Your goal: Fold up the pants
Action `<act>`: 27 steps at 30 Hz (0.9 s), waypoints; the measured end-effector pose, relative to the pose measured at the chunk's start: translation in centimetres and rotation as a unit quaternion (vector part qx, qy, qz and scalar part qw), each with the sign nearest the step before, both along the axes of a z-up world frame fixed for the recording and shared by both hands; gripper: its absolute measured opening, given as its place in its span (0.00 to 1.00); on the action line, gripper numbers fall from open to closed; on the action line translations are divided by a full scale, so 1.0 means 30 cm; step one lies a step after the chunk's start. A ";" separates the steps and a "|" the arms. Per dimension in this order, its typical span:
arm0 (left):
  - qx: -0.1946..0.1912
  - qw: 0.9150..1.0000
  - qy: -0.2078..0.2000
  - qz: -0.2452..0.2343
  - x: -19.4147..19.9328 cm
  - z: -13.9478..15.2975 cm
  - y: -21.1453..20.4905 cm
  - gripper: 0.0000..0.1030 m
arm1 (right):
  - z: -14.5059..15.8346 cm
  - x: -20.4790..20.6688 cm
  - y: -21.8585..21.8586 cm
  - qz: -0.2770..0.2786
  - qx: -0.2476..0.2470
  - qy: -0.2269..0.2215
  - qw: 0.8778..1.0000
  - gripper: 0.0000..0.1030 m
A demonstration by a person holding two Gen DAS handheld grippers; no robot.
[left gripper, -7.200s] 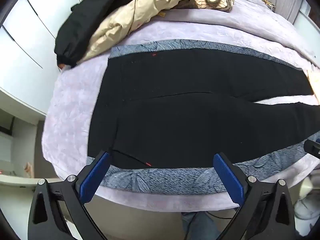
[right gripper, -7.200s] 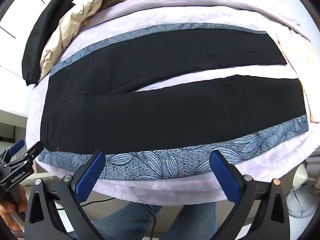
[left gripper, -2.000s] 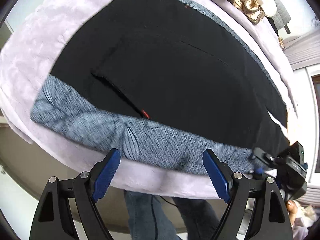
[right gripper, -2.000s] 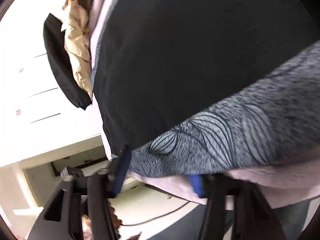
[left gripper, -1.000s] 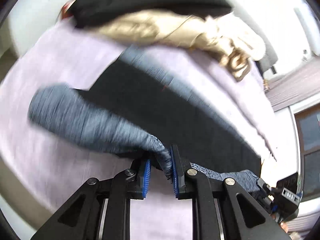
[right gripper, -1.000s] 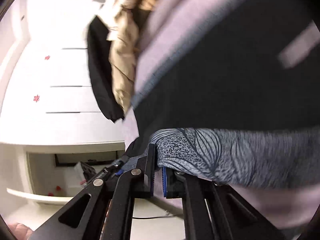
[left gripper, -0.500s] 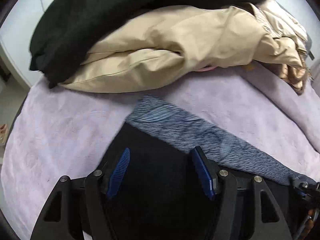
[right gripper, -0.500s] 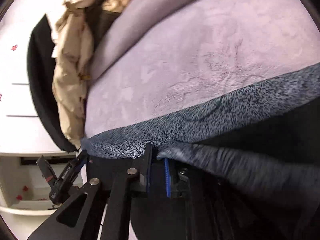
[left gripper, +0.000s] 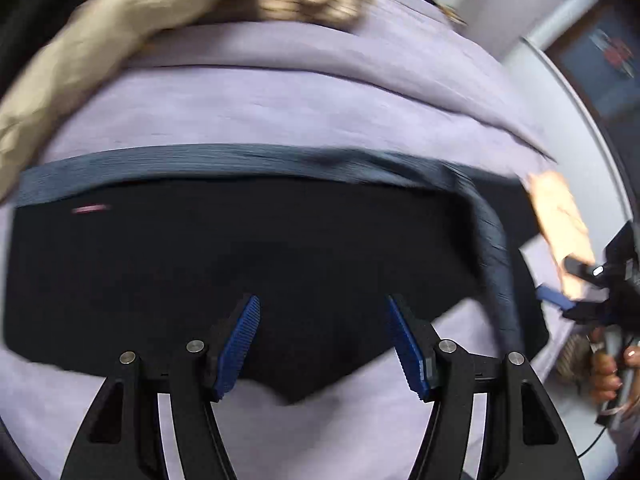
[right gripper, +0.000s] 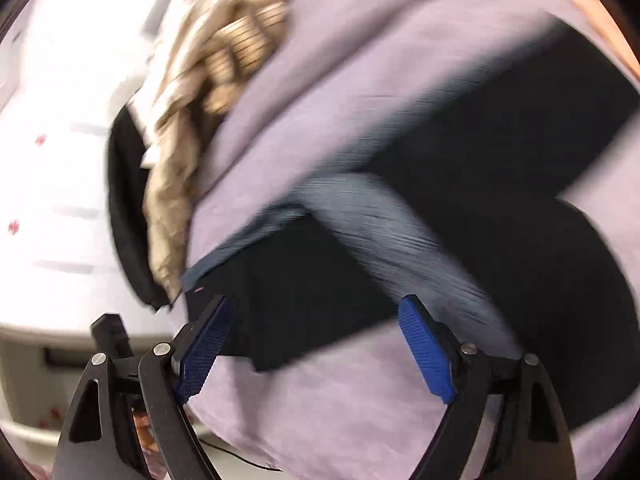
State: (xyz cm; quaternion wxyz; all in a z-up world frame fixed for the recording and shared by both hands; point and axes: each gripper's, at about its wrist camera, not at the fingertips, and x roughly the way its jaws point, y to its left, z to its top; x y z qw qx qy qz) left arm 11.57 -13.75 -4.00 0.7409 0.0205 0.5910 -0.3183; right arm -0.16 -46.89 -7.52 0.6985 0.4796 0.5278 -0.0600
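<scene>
The black pants [left gripper: 240, 248] with a grey patterned side stripe [left gripper: 224, 160] lie folded lengthwise, near half over far half, on the lilac bedspread [left gripper: 280, 92]. My left gripper [left gripper: 322, 344] is open and empty above the pants' near folded edge. My right gripper [right gripper: 316, 348] is open and empty above the pants [right gripper: 500, 168], where a twisted length of the grey stripe [right gripper: 392, 228] crosses the black cloth. The right gripper also shows in the left wrist view [left gripper: 592, 300] at the far right. Both views are motion-blurred.
A heap of beige and black clothes [left gripper: 100, 40] lies along the bed's far side; it also shows in the right wrist view [right gripper: 200, 92]. A pale peach cloth [left gripper: 560, 216] lies at the bed's right end. White cabinets [right gripper: 52, 160] stand past the bed's left end.
Both grippers carried the near stripe edge over to the far side. The left had let go half a second ago; the right has opened since. Both have pulled back.
</scene>
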 end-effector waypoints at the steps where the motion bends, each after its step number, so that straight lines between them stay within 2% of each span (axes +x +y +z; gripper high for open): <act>1: -0.005 1.000 0.006 -0.016 -0.029 -0.009 -0.075 0.64 | -0.032 -0.108 -0.066 -0.031 0.013 0.019 0.999 0.82; 4: -0.010 0.998 0.034 -0.051 -0.091 -0.058 -0.289 0.64 | -0.106 -0.350 -0.171 -0.078 0.049 0.054 0.994 0.78; 7: -0.015 0.996 0.073 -0.057 -0.142 -0.110 -0.445 0.64 | -0.167 -0.495 -0.217 -0.093 0.091 0.073 0.989 0.75; 8: -0.014 0.995 0.084 -0.059 -0.154 -0.127 -0.489 0.64 | -0.180 -0.510 -0.215 -0.095 0.104 0.072 0.987 0.75; 13: 0.022 0.994 0.083 -0.064 -0.194 -0.185 -0.601 0.64 | -0.339 -0.520 -0.209 -0.077 0.171 0.068 0.980 0.72; 14: 0.029 0.994 0.080 -0.066 -0.205 -0.192 -0.607 0.64 | -0.365 -0.514 -0.204 -0.084 0.188 0.060 0.977 0.68; 15: 0.037 0.994 0.075 -0.069 -0.211 -0.198 -0.614 0.64 | -0.377 -0.512 -0.206 -0.087 0.200 0.052 0.975 0.60; 16: 0.043 0.994 0.073 -0.070 -0.215 -0.201 -0.620 0.63 | -0.384 -0.508 -0.208 -0.088 0.209 0.050 0.973 0.27; 17: 0.044 0.994 0.073 -0.070 -0.213 -0.201 -0.623 0.58 | -0.386 -0.508 -0.208 -0.089 0.220 0.047 0.970 0.12; 18: 0.041 0.994 0.076 -0.069 -0.209 -0.191 -0.625 0.41 | -0.367 -0.500 -0.211 -0.091 0.221 0.034 0.970 0.12; 19: 0.037 0.993 0.084 -0.069 -0.202 -0.179 -0.625 0.38 | -0.329 -0.485 -0.225 -0.088 0.222 0.011 0.971 0.12; 21: 0.021 0.995 0.082 -0.057 -0.185 -0.131 -0.629 0.38 | -0.253 -0.465 -0.271 -0.084 0.223 -0.025 0.971 0.12; 25: 0.005 0.999 0.022 -0.031 -0.101 -0.018 -0.698 0.38 | -0.128 -0.319 -0.453 -0.091 0.216 -0.107 0.966 0.12; 26: 0.004 1.000 0.008 -0.022 -0.070 0.003 -0.720 0.44 | -0.104 -0.257 -0.528 -0.097 0.212 -0.130 0.964 0.12; 27: 0.010 1.000 -0.012 -0.010 -0.035 0.025 -0.744 0.57 | -0.089 -0.205 -0.580 -0.101 0.206 -0.142 0.963 0.12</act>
